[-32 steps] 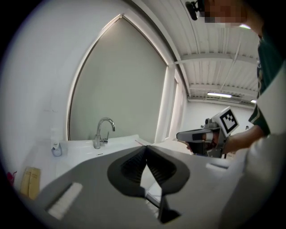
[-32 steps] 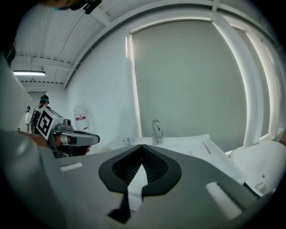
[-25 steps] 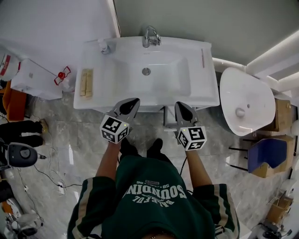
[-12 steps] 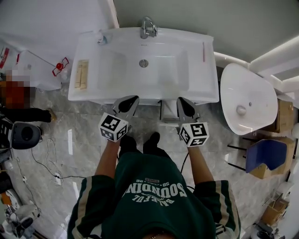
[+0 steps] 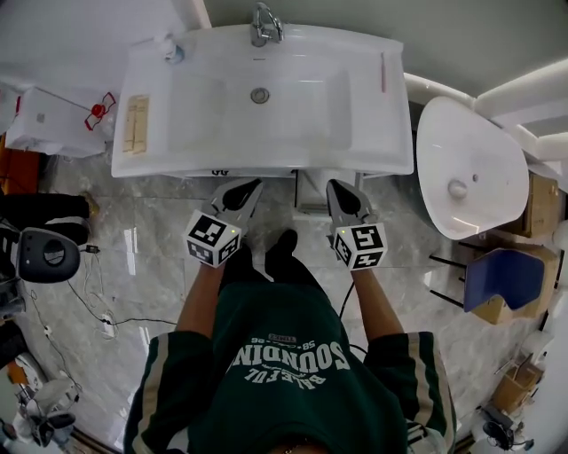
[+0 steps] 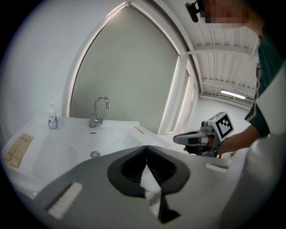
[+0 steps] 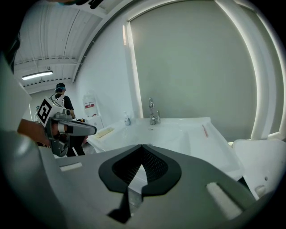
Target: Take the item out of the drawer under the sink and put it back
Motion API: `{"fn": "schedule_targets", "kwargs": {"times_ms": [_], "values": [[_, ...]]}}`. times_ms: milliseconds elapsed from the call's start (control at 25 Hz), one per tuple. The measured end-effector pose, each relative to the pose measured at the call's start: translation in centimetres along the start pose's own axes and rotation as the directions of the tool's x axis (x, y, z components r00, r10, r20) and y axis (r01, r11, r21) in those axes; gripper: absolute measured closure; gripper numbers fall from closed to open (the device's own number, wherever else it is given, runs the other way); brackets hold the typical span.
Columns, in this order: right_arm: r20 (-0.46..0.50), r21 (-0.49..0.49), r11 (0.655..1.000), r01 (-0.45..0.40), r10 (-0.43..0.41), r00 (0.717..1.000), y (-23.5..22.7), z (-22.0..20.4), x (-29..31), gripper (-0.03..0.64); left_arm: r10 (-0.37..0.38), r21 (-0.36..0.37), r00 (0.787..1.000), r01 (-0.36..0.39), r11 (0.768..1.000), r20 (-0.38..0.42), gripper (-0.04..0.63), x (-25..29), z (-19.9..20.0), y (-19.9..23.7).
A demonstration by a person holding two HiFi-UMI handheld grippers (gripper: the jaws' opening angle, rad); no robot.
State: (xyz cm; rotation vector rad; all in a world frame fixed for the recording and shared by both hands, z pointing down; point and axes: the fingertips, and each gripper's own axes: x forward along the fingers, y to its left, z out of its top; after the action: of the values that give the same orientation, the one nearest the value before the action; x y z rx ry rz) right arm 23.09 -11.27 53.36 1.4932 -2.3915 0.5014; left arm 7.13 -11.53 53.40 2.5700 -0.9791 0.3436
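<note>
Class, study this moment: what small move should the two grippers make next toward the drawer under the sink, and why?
Probably lower both below the front rim of the sink and open one. The left gripper and right gripper are shut and empty, held at that rim, and the drawer beneath is not in view.

1. We see a chrome faucet point(image 5: 264, 22) at the top of the head view, with a small soap bottle point(image 5: 169, 49) just to its left.
2. We see two tan bars point(image 5: 137, 124) lying side by side, below and left of the bottle.
3. We note a thin red stick point(image 5: 383, 71) lying to the right of the faucet.
4. On the right we find a white oval tub point(image 5: 466, 173), with a cardboard box point(image 5: 538, 208) and a blue seat point(image 5: 497, 277) beside it.
5. On the grey marble floor point(image 5: 142, 266) at left we see a round black device point(image 5: 49, 255) and a loose cable point(image 5: 106, 321).
</note>
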Motion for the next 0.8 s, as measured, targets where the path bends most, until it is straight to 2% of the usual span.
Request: {"fn": "schedule_targets", "kwargs": {"times_ms": [280, 520, 640, 800], "values": [[-0.112, 0.036, 0.999, 0.013, -0.009, 0.994, -1.5, -6.4, 0.3, 0.615, -0.026, -0.012, 0.999, 0.025, 1.000, -0.034, 0.545, 1.1, -1.9, -1.0], [-0.217, 0.020, 1.000, -0.006, 0.011, 0.976, -2.9, -10.5, 2.0, 0.614, -0.044, -0.015, 0.997, 0.043, 0.999, -0.069, 0.545, 2.6, -3.2, -1.2], [-0.302, -0.007, 1.000, -0.029, 0.025, 0.953, -3.3, -13.6, 3.5, 0.576, -0.042, -0.022, 0.995, 0.040, 0.999, -0.085, 0.545, 3.0, -4.7, -1.2], [-0.419, -0.066, 0.995, -0.071, 0.037, 0.907, -4.1, -17.9, 5.5, 0.530, -0.028, -0.050, 0.994, 0.023, 0.998, -0.106, 0.545, 3.3, -6.7, -1.2]]}}
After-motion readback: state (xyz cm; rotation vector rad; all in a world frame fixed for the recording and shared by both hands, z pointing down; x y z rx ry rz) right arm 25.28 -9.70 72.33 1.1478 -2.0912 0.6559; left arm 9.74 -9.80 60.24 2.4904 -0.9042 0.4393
